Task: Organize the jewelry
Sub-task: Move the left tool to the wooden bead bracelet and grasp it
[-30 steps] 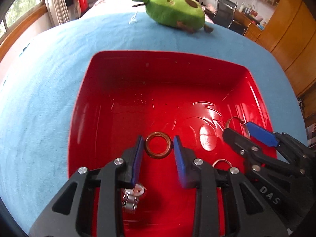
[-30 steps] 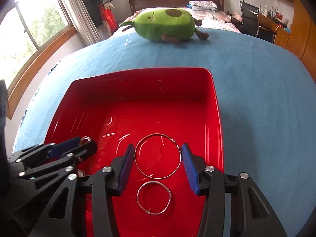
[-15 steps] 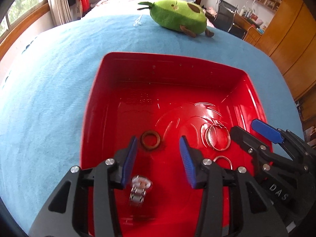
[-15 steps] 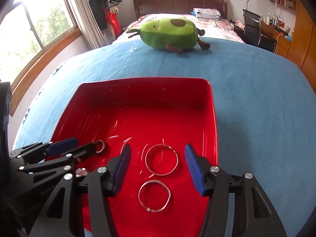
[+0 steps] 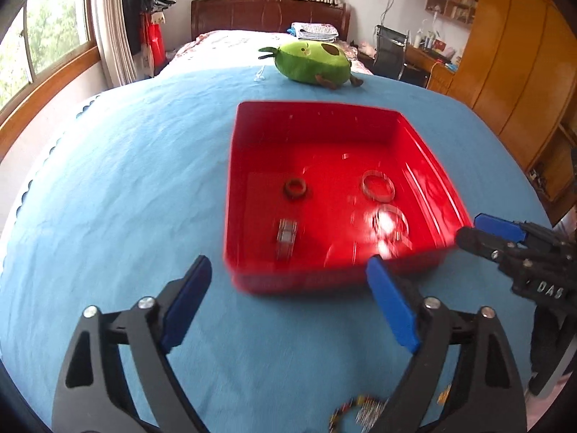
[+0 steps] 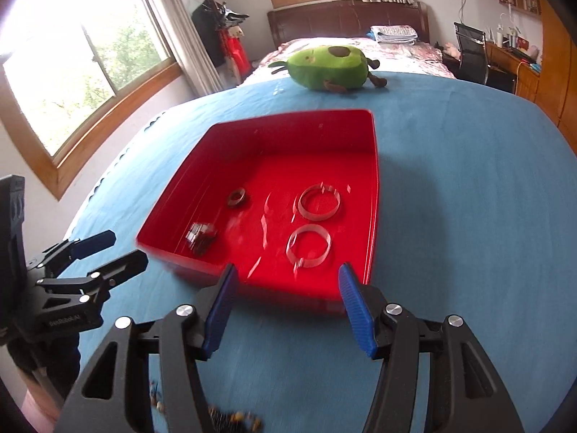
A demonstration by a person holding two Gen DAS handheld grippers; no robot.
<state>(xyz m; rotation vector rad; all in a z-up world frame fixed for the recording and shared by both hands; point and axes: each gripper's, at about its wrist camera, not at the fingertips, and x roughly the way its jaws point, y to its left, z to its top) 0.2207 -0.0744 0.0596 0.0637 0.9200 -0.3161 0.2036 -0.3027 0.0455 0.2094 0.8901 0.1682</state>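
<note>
Blue cloth (image 5: 119, 187), left to right: left gripper (image 5: 288, 288), jaws opening, empty, short of the red tray (image 5: 324, 119); in the tray a brown ring (image 5: 295, 188), metal clip (image 5: 286, 236), two wire hoops (image 5: 378, 189); right gripper (image 6: 286, 290), jaws opening, empty. Beaded bracelet (image 5: 357, 415) lies beneath the left gripper. Green plush (image 5: 312, 60) beyond.

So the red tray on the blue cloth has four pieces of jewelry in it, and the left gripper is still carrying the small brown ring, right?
Not quite. The left gripper carries nothing: its jaws are opening over the blue cloth. The small brown ring lies in the red tray, as the left wrist view shows. The rest holds.
</note>
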